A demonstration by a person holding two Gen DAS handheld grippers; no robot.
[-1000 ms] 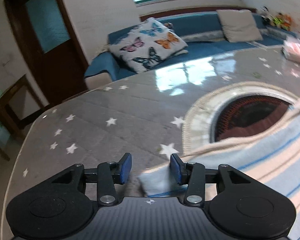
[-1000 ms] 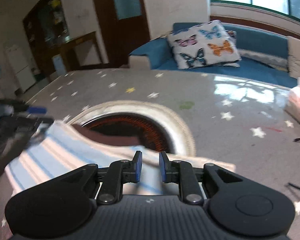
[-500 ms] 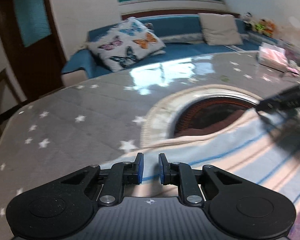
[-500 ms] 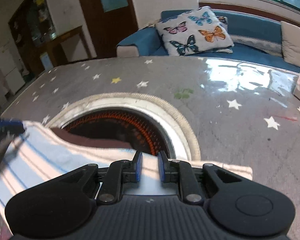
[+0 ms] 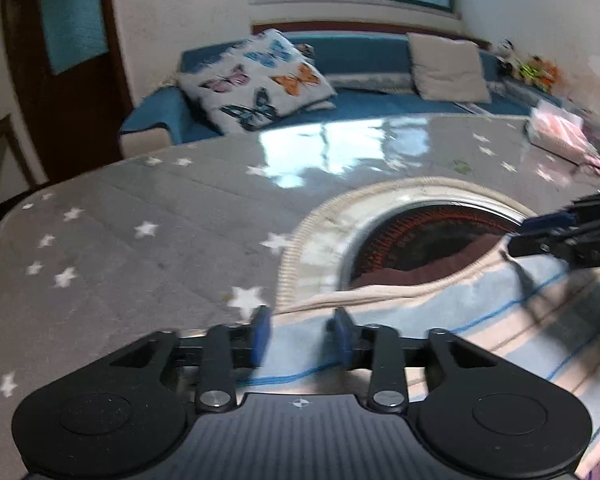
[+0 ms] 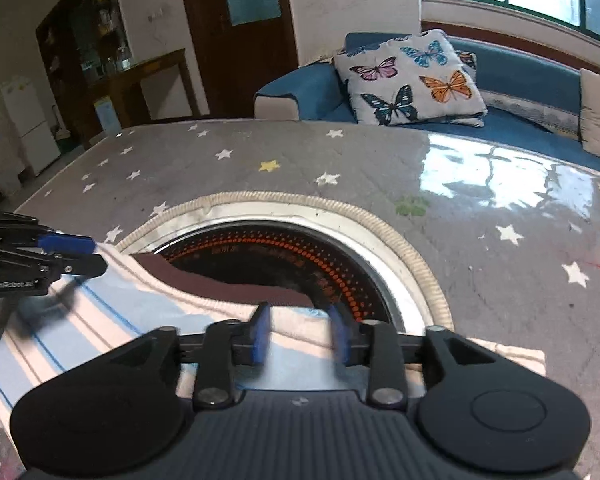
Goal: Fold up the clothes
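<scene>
— striped cloth, pale blue and cream: we see the garment lying flat on the grey starred counter, partly covering the round heater well.
— and our claws?
— left claw and right claw have both just been opening; their pads stand apart over the cloth's edge, pressing nothing.

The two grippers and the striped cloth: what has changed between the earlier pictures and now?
Both grippers were closed on the edge of the striped garment half a second ago. The left gripper and the right gripper have just been opening; the cloth lies between the parted pads, let go. The garment stays spread over the round heater opening in the star-patterned table cover; the butterfly cushion is unmoved.
</scene>
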